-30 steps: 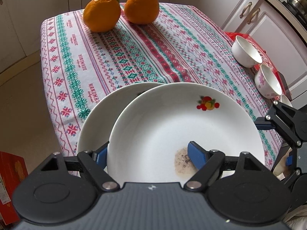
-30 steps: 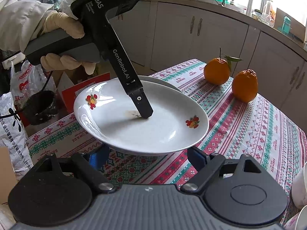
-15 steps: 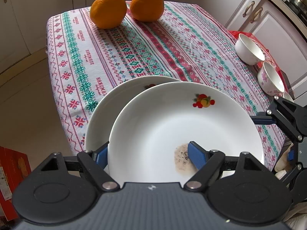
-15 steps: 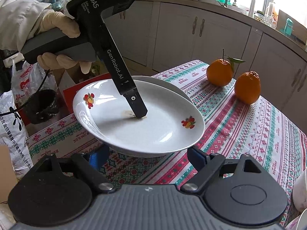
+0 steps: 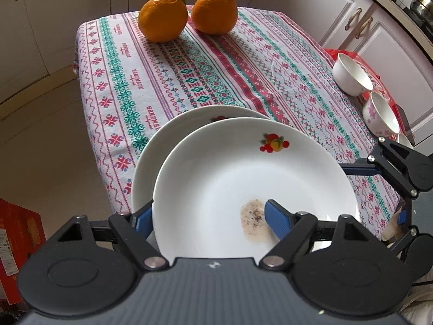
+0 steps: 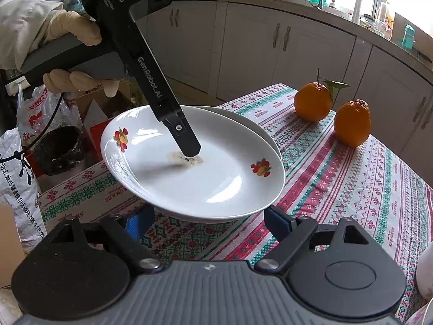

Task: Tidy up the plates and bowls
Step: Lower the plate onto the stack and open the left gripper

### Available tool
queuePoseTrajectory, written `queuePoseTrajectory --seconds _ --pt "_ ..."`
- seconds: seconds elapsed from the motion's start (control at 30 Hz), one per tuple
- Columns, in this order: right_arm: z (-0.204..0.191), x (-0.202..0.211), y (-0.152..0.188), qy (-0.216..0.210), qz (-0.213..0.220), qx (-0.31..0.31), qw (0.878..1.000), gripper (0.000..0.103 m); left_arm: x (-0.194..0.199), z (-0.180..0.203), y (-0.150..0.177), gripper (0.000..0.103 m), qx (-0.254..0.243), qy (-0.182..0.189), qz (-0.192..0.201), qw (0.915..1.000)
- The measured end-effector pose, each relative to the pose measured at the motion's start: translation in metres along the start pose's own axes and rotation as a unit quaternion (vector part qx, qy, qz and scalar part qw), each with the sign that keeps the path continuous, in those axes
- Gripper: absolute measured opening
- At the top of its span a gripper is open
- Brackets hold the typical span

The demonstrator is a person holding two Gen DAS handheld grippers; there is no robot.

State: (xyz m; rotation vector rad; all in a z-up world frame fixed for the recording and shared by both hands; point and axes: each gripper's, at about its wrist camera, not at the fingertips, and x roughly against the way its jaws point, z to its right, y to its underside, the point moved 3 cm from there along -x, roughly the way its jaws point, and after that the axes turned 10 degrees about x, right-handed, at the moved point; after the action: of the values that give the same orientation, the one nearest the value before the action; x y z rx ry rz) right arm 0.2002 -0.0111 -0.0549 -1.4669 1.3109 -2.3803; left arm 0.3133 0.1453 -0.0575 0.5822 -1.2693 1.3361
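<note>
A small table [image 5: 243, 62] is wearing a cross-stitch-patterned tablecloth [image 6: 351, 189] in red, green and white bands; some bands are carrying repeated woven lettering, too distorted to read surely. White kitchen cabinets [image 6: 311, 54] are running behind it under a cluttered counter, with daylight coming through a window. Two oranges [image 5: 162, 19] are sitting at the table's far edge, and two bowls [image 5: 351, 77] are standing along its right edge in the left wrist view. The left gripper [image 5: 208, 216], marked "DAS" and "GenRobot.AI", is pinching the upper plate [image 6: 216, 178], one finger inside by a brownish smear, the other underneath. That fruit-printed plate is tilting over a second plate [image 5: 162, 146] near the table's near corner. The right gripper [image 6: 208, 220] is hovering spread, gripping nothing, just before the plates. A printed bag [image 6: 19, 178] is showing Chinese characters.
</note>
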Motion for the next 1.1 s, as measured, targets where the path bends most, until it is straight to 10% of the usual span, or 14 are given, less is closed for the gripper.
queuePoseTrajectory --seconds 1.1 --pt "0.002 0.013 0.004 -0.004 0.017 -0.030 0.999 0.094 0.019 -0.008 0.001 0.085 0.029 -0.013 0.030 0.9990"
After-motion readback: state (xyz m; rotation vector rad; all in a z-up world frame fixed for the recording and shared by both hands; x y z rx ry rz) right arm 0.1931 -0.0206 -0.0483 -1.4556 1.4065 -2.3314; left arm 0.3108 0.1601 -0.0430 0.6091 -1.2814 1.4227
